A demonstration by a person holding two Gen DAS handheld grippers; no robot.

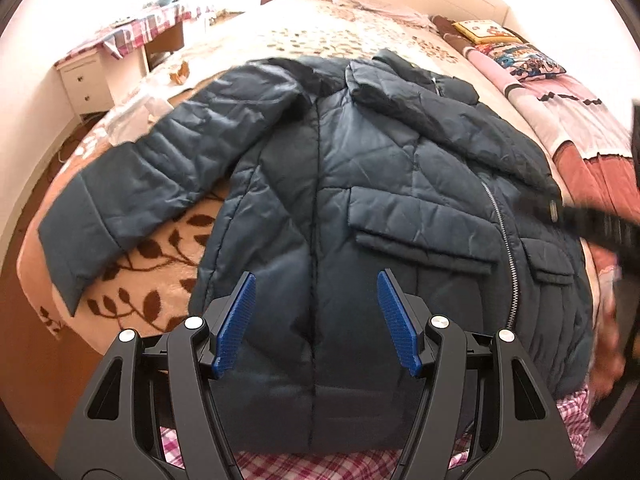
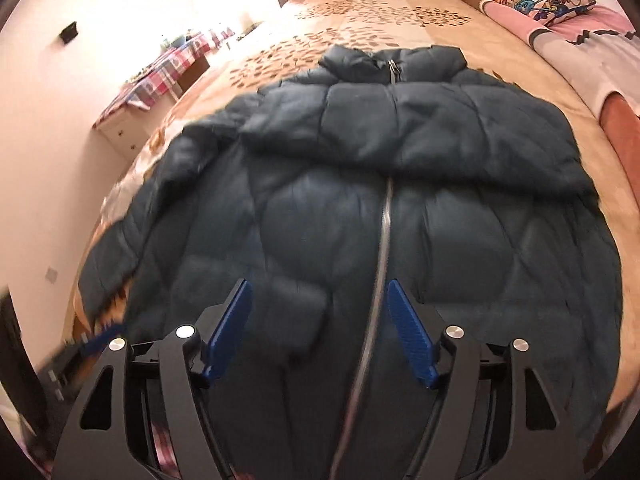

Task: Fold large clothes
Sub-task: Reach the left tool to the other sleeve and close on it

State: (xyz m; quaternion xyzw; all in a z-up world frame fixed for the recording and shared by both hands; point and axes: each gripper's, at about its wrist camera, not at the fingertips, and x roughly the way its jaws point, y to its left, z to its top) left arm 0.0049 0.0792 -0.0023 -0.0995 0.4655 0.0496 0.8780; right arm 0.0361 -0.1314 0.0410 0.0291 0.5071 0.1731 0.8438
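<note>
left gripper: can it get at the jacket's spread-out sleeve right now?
Probably yes. The left gripper hovers open over the jacket; the sleeve lies flat on the bedspread with nothing covering it.

Jacket (image 1: 360, 184) flat on bed (image 1: 360, 28), pillows (image 1: 520, 56) behind at right.

Dark puffer jacket (image 2: 360, 200) zipped, flat on bed (image 2: 400, 20); right hand-held gripper (image 2: 318, 292) agape above.

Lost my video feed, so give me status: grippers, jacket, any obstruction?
Left hand-held gripper open, empty. Right hand-held gripper open, empty. Jacket flat on bed, zipped, one sleeve out. No obstruction.
</note>
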